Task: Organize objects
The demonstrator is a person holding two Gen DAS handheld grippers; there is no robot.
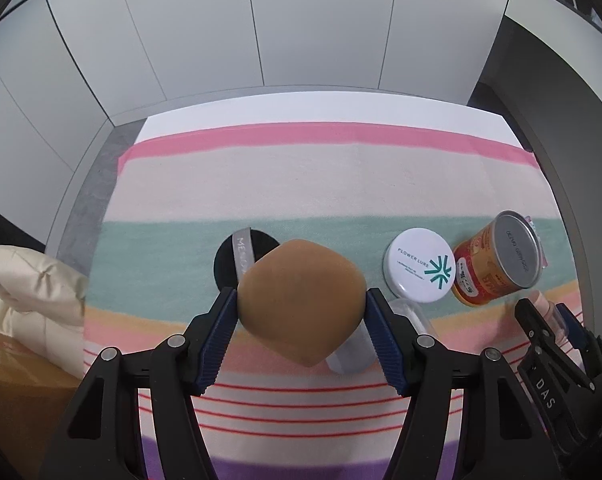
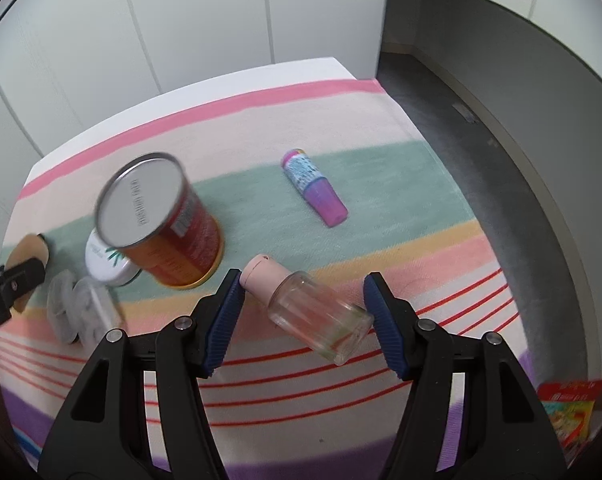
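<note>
Between my left tongs (image 1: 301, 322) sits the puff (image 1: 299, 302), a lid (image 1: 420, 266) to its right, then the can (image 1: 497, 258). My right tongs (image 2: 303, 316) straddle the bottle (image 2: 321, 316); a tube (image 2: 315, 186) lies beyond it.

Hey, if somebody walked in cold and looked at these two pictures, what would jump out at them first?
Probably the tan sponge puff, dead centre of the left wrist view, pinched between the left gripper. Next, the clear bottle with a pink cap, lying askew between the right gripper. Behind it a red can leans against a white jar on the striped cloth.
</note>
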